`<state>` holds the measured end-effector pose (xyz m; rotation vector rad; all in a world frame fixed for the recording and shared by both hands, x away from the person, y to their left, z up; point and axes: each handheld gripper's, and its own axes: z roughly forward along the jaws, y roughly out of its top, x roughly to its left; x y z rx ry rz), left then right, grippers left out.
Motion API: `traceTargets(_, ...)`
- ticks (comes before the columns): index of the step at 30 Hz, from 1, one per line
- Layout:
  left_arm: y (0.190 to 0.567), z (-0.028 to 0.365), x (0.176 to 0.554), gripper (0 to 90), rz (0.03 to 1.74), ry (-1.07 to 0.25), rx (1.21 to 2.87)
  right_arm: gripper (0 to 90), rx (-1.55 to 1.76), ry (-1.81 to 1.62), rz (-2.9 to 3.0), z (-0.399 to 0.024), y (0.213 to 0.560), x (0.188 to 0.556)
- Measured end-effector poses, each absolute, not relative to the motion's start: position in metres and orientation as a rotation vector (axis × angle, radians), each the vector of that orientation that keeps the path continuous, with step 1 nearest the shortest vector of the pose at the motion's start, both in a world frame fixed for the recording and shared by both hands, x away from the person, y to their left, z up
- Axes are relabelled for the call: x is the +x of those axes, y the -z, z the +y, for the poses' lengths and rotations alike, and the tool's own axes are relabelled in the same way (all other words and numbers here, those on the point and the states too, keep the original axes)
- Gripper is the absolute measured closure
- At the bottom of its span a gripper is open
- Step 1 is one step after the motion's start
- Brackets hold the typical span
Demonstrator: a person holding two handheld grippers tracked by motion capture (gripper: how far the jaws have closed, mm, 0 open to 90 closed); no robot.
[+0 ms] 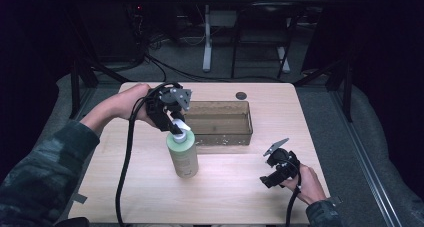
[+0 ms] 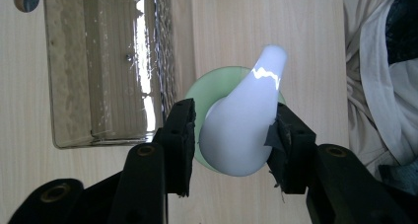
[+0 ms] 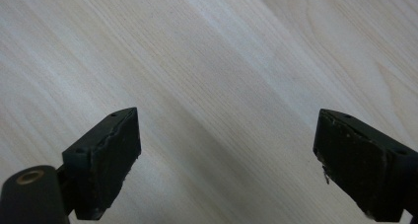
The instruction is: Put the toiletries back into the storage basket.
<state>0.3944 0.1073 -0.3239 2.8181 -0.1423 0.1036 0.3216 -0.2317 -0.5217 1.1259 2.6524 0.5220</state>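
Wooden table (image 1: 235, 187): left tongs (image 2: 231, 135) clamped on white pump head (image 2: 241, 130), apparently touching; right tongs (image 3: 224, 160) spread wide, empty.

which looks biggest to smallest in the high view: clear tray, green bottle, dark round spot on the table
1. clear tray
2. green bottle, held at its white pump by the left hand-held gripper
3. dark round spot, lying farthest from the camera, yet plainly the smallest
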Motion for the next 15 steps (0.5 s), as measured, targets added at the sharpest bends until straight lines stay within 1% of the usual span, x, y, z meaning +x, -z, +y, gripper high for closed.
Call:
traceTargets(2,0.3241,0.1070,0.3941,61.4,-0.152,-0.097,2.821,10.3,1.124,-0.519,2.651,-0.2323,0.5219,0.3216)
traceTargets(15,0.3216,0.1014,0.3938,62.4,-0.199,-0.094,2.877,10.4,1.123,-0.517,2.647,-0.2325,0.5214,0.3212)
